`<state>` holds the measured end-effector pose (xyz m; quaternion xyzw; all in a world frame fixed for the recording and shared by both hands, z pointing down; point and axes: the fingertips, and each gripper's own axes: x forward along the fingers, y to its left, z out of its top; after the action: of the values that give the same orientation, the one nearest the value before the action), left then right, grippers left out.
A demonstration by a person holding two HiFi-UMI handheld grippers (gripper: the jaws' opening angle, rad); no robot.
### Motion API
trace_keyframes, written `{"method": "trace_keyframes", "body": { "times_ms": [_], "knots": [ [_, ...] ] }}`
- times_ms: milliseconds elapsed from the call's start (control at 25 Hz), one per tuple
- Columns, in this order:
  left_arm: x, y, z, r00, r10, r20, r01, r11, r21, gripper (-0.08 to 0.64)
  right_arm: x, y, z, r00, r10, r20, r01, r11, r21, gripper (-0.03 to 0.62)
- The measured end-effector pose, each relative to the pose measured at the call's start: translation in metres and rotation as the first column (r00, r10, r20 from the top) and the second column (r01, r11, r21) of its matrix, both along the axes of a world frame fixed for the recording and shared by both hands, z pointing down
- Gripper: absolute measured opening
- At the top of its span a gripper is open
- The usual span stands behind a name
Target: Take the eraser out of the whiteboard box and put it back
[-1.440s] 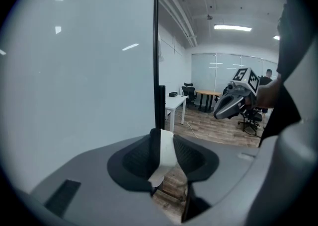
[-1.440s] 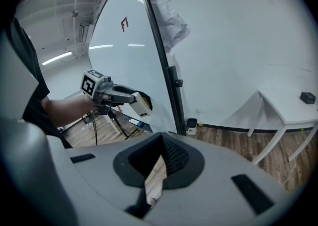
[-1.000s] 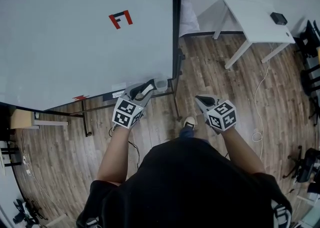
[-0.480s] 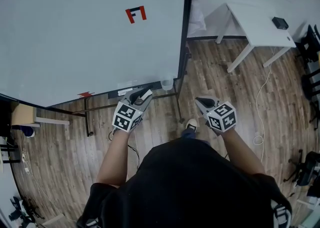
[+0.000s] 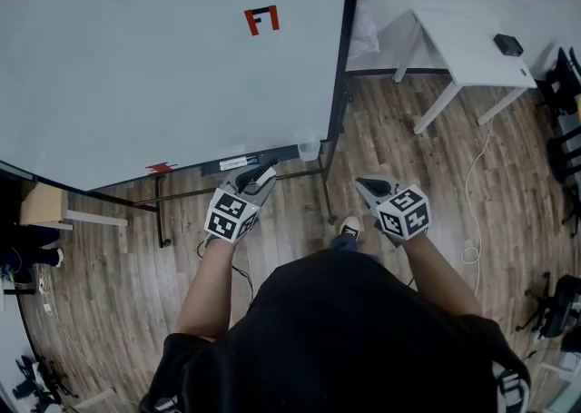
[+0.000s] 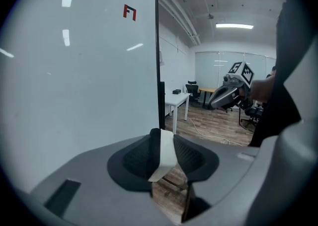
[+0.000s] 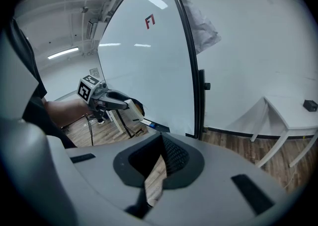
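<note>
Fingers of the left gripper (image 5: 258, 177) pinch the white block eraser with a dark backing (image 6: 167, 151), held before the large whiteboard's (image 5: 163, 66) lower edge, near the small clear plastic box (image 5: 310, 149) there. The right gripper's (image 5: 373, 188) fingers seem pressed together, empty, above the wooden floor (image 5: 399, 143).

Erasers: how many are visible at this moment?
1: a white eraser clamped in the left gripper, near the lower edge of the whiteboard. More could be hidden in the clear box at the tray's end.
</note>
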<state>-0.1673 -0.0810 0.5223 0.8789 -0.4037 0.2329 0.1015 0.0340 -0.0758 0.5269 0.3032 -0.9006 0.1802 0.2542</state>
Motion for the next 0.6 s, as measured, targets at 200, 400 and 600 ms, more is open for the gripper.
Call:
{"method": "trace_keyframes", "body": {
  "times_ms": [200, 400, 600],
  "knots": [
    [-0.006, 0.010, 0.002, 1.000, -0.001, -0.001, 0.001, 1.000, 0.000, 0.150, -0.004, 0.008, -0.001, 1.000, -0.002, -0.006, 0.002, 1.000, 0.002, -0.008],
    [-0.009, 0.018, 0.002, 1.000, -0.001, 0.000, 0.001, 1.000, 0.002, 0.150, -0.006, 0.014, -0.002, 1.000, -0.004, -0.011, 0.004, 1.000, 0.004, -0.008],
    [-0.014, 0.024, 0.004, 1.000, -0.003, 0.001, 0.003, 1.000, -0.001, 0.150, -0.009, 0.019, -0.002, 1.000, -0.004, -0.013, 0.005, 1.000, 0.005, -0.008]
  ]
}}
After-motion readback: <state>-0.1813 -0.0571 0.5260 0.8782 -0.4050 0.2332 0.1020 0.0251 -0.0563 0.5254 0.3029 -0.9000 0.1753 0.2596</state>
